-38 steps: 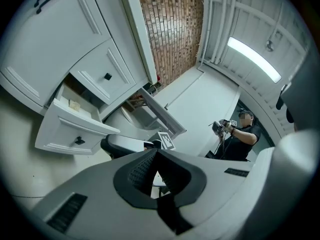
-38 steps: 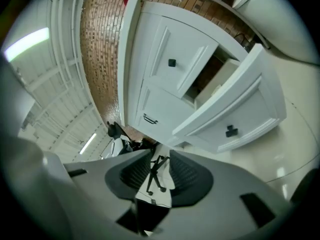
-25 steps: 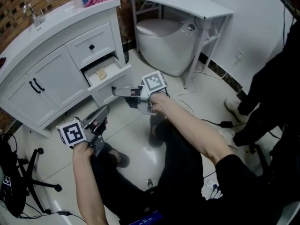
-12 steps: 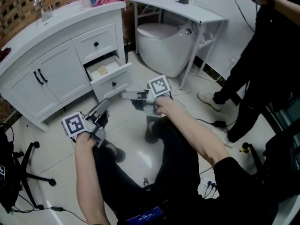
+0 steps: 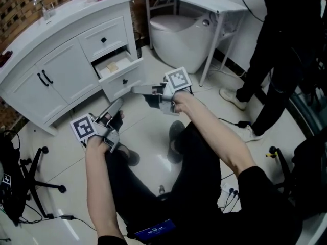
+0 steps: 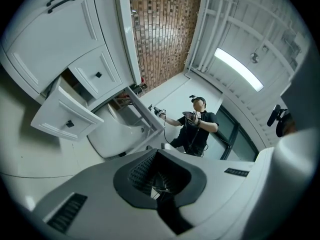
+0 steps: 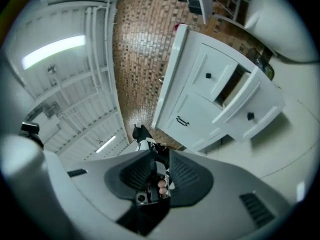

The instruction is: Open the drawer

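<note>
The white vanity cabinet [image 5: 56, 80] stands at the upper left of the head view. Its lower drawer [image 5: 122, 80] is pulled out, with a small tan item [image 5: 113, 67] lying inside; the upper drawer [image 5: 104, 41] is closed. My right gripper [image 5: 135, 90] points at the open drawer front from a short way off, shut and empty. Lower left, my left gripper [image 5: 118, 104] hangs over the floor, shut on nothing. The open drawer [image 7: 250, 106] shows in the right gripper view past that gripper [image 7: 160, 151]. It is also seen as drawer [image 6: 65, 119] beyond the left gripper [image 6: 161, 151].
A toilet [image 5: 181, 34] sits behind the drawer under a white side table [image 5: 204, 1]. A person in dark clothes [image 5: 276, 60] stands at the right, with cables [image 5: 240, 124] on the floor. An office chair base [image 5: 30, 180] is at the left.
My right gripper has drawn back from the drawer front, which it reached a second ago. The left gripper shifted a little. The drawer stays open. The standing person has stepped closer.
</note>
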Demonstrator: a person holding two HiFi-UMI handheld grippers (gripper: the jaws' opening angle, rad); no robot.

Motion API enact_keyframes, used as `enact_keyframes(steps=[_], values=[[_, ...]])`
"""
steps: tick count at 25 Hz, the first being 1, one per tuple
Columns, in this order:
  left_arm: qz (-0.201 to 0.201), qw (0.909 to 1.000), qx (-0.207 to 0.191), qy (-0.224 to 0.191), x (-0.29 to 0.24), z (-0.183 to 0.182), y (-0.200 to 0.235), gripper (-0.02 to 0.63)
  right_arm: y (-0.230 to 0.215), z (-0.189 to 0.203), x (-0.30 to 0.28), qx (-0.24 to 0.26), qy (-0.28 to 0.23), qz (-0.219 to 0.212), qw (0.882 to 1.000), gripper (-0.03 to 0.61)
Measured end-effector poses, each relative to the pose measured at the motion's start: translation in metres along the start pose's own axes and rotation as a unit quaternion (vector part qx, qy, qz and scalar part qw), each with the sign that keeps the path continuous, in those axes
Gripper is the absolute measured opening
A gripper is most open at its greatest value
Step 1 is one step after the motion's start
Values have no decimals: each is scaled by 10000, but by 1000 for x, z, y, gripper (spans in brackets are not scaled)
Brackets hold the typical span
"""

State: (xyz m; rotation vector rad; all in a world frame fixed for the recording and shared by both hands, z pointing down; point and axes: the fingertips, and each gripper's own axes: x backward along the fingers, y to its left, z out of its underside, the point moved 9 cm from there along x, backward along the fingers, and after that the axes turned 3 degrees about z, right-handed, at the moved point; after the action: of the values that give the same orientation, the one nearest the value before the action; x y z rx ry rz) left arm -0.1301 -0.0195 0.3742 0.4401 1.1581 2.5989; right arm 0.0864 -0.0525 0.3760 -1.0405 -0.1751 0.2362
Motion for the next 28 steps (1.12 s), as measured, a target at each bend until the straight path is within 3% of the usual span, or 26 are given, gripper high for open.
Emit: enact_keyframes(steps=[6,9,10,12,14,19,23,28], values=[[53,9998,157,93,-10,8,0,-11,-11,-7,21,261,-87,462,9986,126],[138,9969,682,-367,1,-2,6,-11,-15,-1,26,318,-5,592,9977,126],[134,9961,678,-557,6,-12,3,-11,-15,0,29,310,-21,590,9978,126],[22,9972,307,-684,11,-36,-12,-11,-13,-2,32,302,-61,505,9982,126],[-54,9986,31,-526,7,-48,-30,-11,-11,-5,32,332,-96,377,9987,126],[-423,9989,-41,-213,16,-46,-54,-11,-3,-6,22,319,-136,133,9993,126],[-245,9989,140,-367,8,-45,-50,-11,-4,-5,15,444,41,163,9989,126],[-194,9988,416,-181,9,-14,-12,-11,-4,1,20,420,133,63,9990,126]])
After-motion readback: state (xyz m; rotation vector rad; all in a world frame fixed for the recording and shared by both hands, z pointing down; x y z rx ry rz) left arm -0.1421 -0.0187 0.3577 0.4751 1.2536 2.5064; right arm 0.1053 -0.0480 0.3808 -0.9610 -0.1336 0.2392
